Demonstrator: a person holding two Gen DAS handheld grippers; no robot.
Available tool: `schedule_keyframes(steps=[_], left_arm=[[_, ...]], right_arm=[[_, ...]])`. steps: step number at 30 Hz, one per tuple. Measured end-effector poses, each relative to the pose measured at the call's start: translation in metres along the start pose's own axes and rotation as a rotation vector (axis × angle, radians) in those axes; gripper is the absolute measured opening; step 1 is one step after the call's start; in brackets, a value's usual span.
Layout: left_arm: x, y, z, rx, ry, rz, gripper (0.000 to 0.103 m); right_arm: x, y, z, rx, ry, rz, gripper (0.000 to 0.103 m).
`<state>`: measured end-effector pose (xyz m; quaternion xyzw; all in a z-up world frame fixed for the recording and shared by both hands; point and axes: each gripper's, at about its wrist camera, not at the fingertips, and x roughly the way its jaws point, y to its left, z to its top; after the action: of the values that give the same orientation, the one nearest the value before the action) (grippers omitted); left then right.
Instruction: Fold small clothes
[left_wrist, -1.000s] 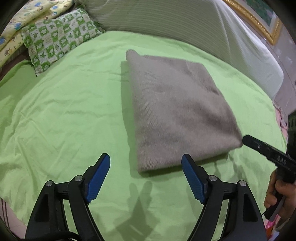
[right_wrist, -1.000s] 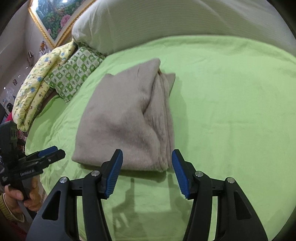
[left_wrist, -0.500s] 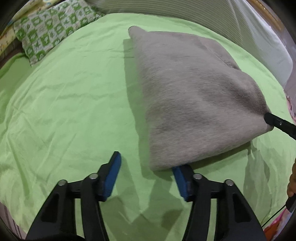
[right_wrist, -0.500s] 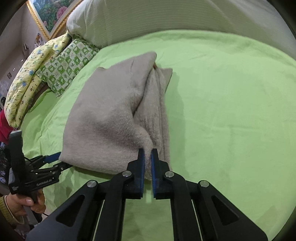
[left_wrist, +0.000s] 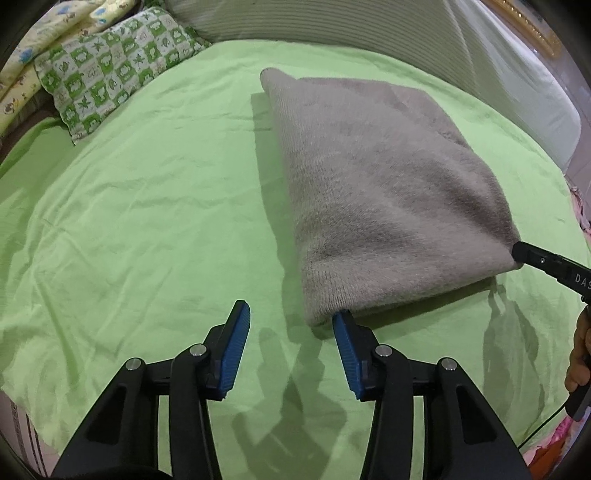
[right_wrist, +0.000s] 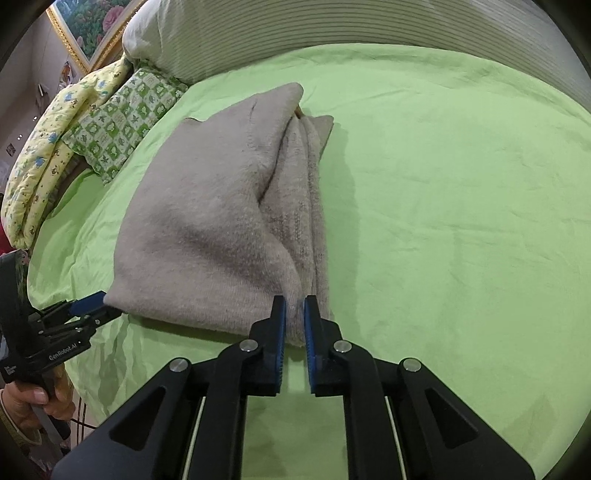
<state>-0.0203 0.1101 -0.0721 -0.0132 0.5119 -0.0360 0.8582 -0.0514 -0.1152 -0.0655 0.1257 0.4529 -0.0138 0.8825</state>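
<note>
A folded grey knit garment (left_wrist: 380, 184) lies on the green bed sheet (left_wrist: 147, 221); it also shows in the right wrist view (right_wrist: 221, 221). My left gripper (left_wrist: 290, 317) is open at the garment's near left corner, its right finger (left_wrist: 345, 339) touching the corner's edge. My right gripper (right_wrist: 294, 306) is shut on the garment's near right corner, which is lifted a little. The right gripper's tip also shows in the left wrist view (left_wrist: 543, 260), and the left gripper in the right wrist view (right_wrist: 92, 306).
A green patterned pillow (left_wrist: 107, 70) and a yellow printed quilt (right_wrist: 40, 155) lie at the head of the bed. A striped white bolster (right_wrist: 369, 26) runs along the back. The bed's near edge lies just under the grippers.
My right gripper has closed on the garment's near right corner and raised it. My left gripper has moved in to the near left corner and narrowed, still open.
</note>
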Motion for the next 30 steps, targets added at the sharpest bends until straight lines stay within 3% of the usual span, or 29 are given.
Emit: schedule_keyframes(steps=[3,5,8,15,24,26,28,30], left_arm=[[-0.010,-0.001,-0.001,0.011,-0.017,0.001,0.051],[-0.018,0.000,0.000,0.014,-0.044,0.005,0.061],[-0.031,-0.001,0.000,0.014,-0.078,0.006,0.064],[-0.045,-0.005,0.003,0.013,-0.111,-0.001,0.067],[-0.048,-0.005,0.010,-0.015,-0.124,0.016,0.069],[-0.053,-0.004,0.016,-0.044,-0.143,0.015,0.074],[-0.060,-0.005,0.019,-0.068,-0.170,0.022,0.077],[-0.068,-0.005,0.025,-0.074,-0.198,0.028,0.079]], right_arm=[[-0.005,0.003,-0.002,0.004,-0.006,-0.007,0.018],[-0.009,0.006,-0.004,0.001,-0.013,-0.006,0.024],[-0.015,0.009,-0.009,-0.007,-0.020,-0.006,0.030],[-0.023,0.016,-0.007,-0.014,-0.047,0.004,0.032],[-0.023,0.021,0.047,-0.006,-0.129,0.023,0.032],[-0.026,0.029,0.053,-0.021,-0.142,0.041,0.032],[-0.030,0.035,0.052,-0.035,-0.154,0.054,0.043],[-0.036,0.041,0.049,-0.053,-0.175,0.076,0.062]])
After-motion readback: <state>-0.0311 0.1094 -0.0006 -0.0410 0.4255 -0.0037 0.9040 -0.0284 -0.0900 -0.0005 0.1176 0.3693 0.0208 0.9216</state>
